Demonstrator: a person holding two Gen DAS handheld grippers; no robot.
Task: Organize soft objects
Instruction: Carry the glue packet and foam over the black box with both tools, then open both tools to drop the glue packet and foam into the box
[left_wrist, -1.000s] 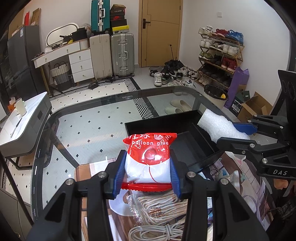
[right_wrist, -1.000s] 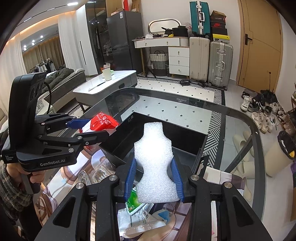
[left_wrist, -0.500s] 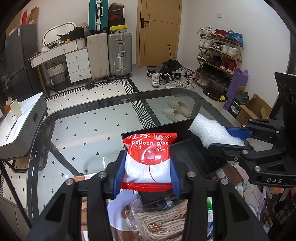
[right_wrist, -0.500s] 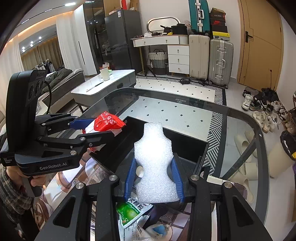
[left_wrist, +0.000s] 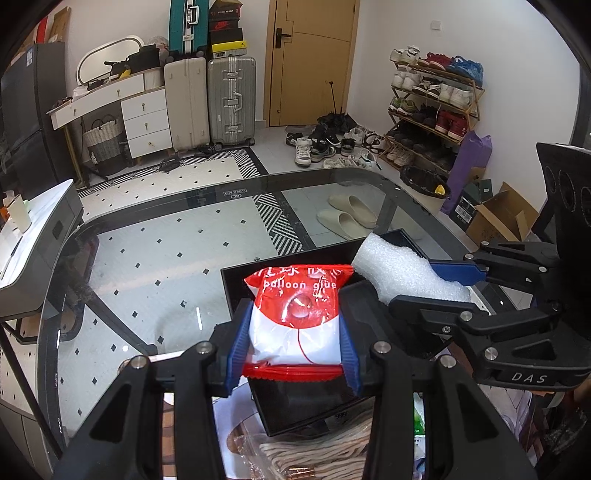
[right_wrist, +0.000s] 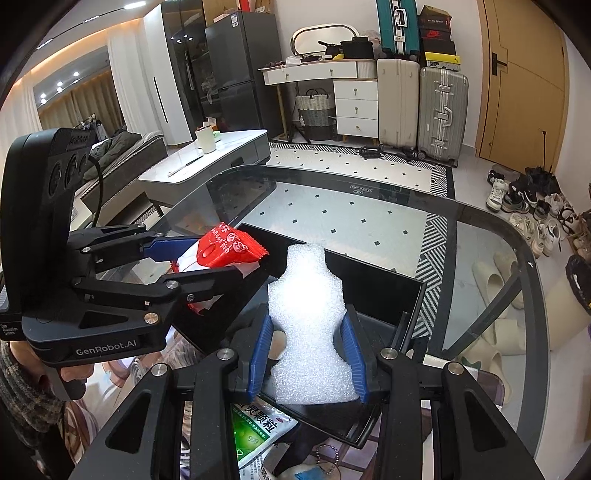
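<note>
Both tools grip soft items above the black tray (left_wrist: 236, 291) for dropping in: left tool (left_wrist: 293, 334) clamps the balloon glue packet (left_wrist: 295, 317), right tool (right_wrist: 308, 354) the white foam piece (right_wrist: 308, 325).

Both views bright, evenly lit, sharp. Strong fisheye bending, black vignette at corners. Ceiling spots and a warm cove strip (right_wrist: 48, 44) glow upper left, right view. Glass table (left_wrist: 147, 266) shows faint sheen; foam (right_wrist: 308, 284) near overexposed.

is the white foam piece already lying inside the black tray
No. The white foam piece is pinched in the right gripper and held above the black tray, not resting in it.
</note>
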